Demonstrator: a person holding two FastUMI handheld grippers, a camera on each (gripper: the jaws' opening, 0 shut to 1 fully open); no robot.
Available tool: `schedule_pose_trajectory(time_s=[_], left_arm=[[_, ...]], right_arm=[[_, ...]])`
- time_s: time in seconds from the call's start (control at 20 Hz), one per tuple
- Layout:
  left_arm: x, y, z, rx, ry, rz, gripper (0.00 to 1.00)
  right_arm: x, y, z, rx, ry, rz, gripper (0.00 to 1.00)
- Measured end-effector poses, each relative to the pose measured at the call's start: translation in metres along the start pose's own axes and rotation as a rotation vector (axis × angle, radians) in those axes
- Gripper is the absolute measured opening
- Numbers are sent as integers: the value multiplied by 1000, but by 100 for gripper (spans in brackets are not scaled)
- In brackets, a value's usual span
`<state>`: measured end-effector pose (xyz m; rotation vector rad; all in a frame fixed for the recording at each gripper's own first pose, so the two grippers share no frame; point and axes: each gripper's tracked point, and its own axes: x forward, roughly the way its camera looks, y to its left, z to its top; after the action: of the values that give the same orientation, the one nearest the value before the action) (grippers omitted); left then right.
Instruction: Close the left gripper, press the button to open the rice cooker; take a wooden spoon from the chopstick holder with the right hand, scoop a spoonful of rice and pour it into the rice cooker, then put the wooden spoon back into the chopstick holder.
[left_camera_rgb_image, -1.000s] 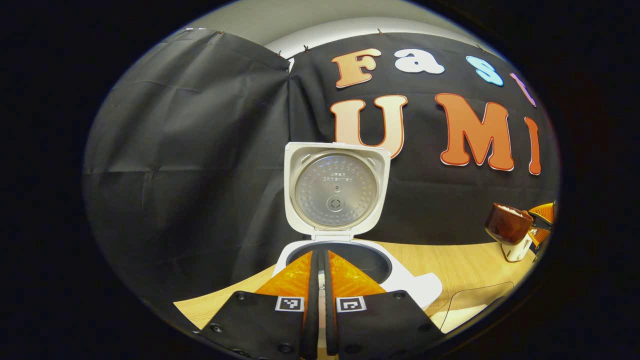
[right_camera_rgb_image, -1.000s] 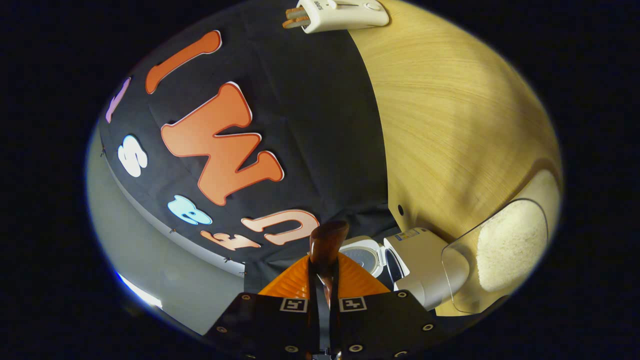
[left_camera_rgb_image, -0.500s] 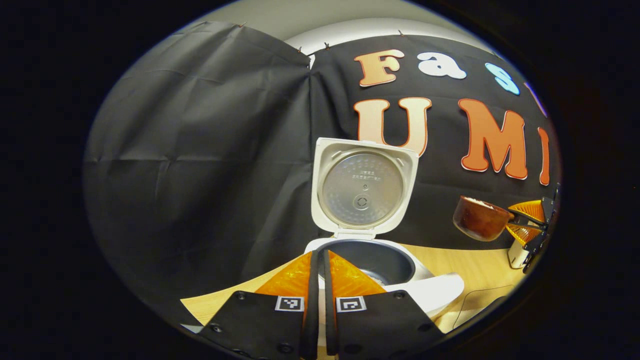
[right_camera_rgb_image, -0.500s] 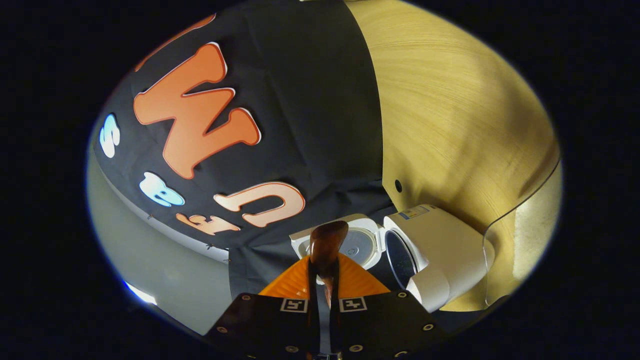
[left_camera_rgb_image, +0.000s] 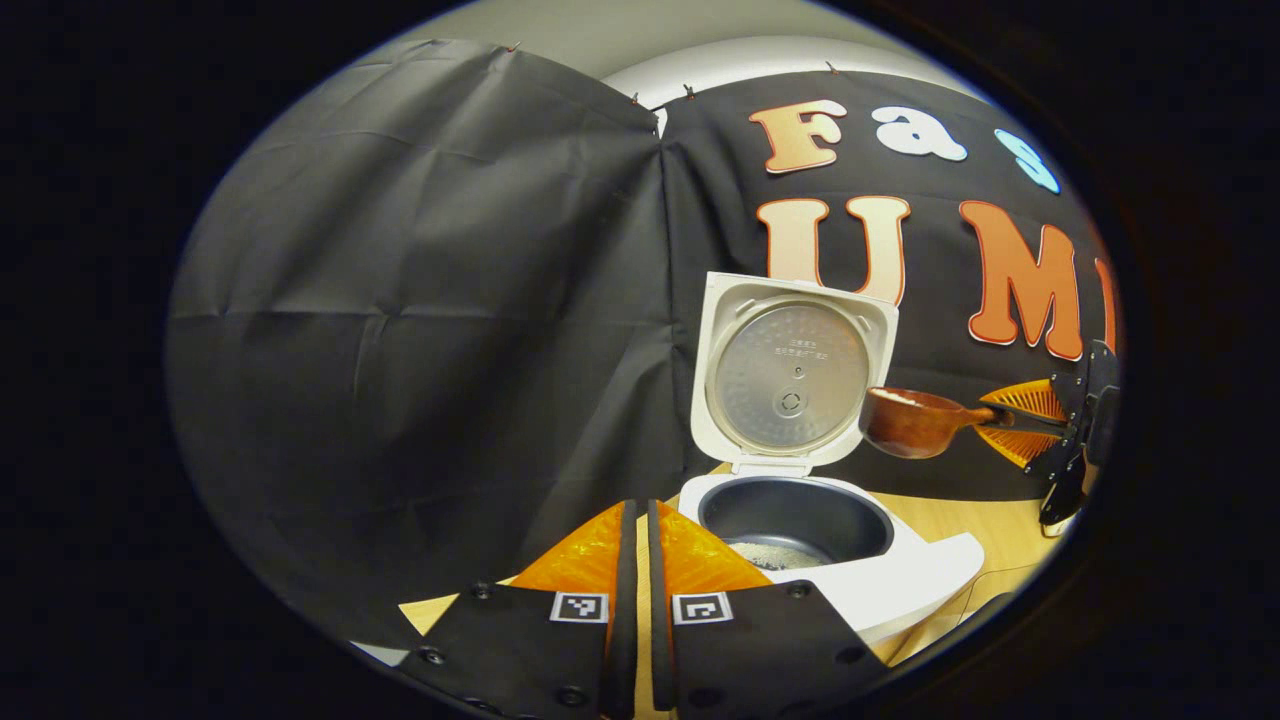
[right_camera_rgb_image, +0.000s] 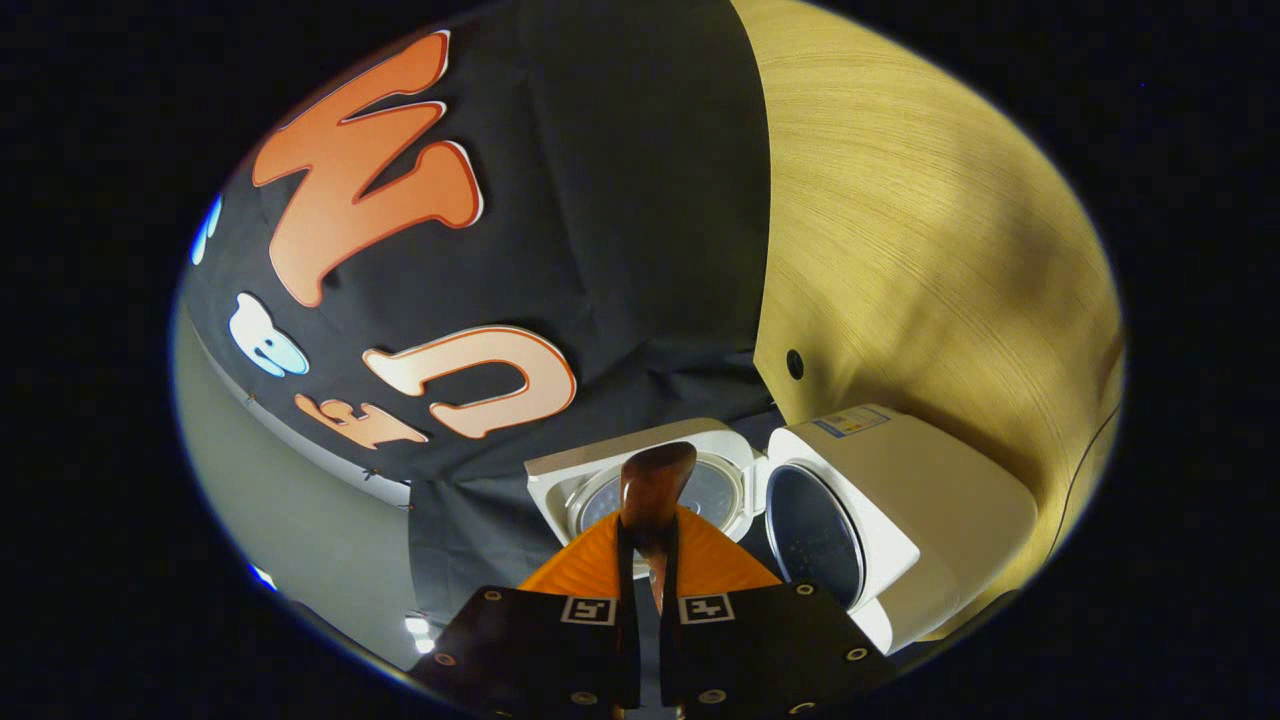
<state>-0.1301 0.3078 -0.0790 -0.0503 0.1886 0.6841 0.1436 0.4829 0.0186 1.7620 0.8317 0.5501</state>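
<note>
The white rice cooker (left_camera_rgb_image: 900, 575) stands open on the wooden table, its lid (left_camera_rgb_image: 792, 372) upright and its dark inner pot (left_camera_rgb_image: 795, 518) holding some rice at the bottom. My left gripper (left_camera_rgb_image: 637, 520) is shut with nothing in it, just left of the cooker. A brown wooden spoon (left_camera_rgb_image: 908, 423) heaped with rice hangs in the air beside the lid's right edge, above the pot's right rim. My right gripper (left_camera_rgb_image: 1005, 420) is shut on its handle. In the right gripper view, rolled sideways, the spoon (right_camera_rgb_image: 655, 482) sticks out between the fingers of my right gripper (right_camera_rgb_image: 648, 545) toward the open cooker (right_camera_rgb_image: 900, 520).
Black cloth walls stand behind and to the left of the cooker. The wooden tabletop (right_camera_rgb_image: 930, 230) stretches to the right of the cooker. A thin clear container rim (right_camera_rgb_image: 1095, 470) curves at the table's near right edge.
My right gripper has carried the rice-filled spoon leftward, from over the table to beside the cooker's lid. My left gripper has drifted left, staying shut.
</note>
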Motion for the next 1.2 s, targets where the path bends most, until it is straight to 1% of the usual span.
schedule_pose_trajectory(time_s=[0.15, 0.25, 0.4, 0.5, 0.65, 0.9, 1.2], left_arm=[[5, 11, -7, 0, 16, 20, 10], [8, 15, -12, 0, 27, 27, 10], [12, 19, -17, -1, 38, 33, 10], [14, 21, -20, 2, 44, 40, 10], [13, 24, -22, 4, 49, 45, 10], [13, 28, -22, 7, 50, 51, 10], [10, 33, -21, 23, 57, 73, 10]], right_arm=[[15, -17, 1, -66, -25, -49, 8], [21, -22, 1, -115, -36, -65, 8], [26, -20, 3, -226, -53, -66, 8], [29, -13, 2, -309, -61, -48, 8], [31, -2, 1, -400, -61, -26, 8], [33, 7, 5, -512, -68, -12, 8], [33, 10, 23, -631, -115, -28, 8]])
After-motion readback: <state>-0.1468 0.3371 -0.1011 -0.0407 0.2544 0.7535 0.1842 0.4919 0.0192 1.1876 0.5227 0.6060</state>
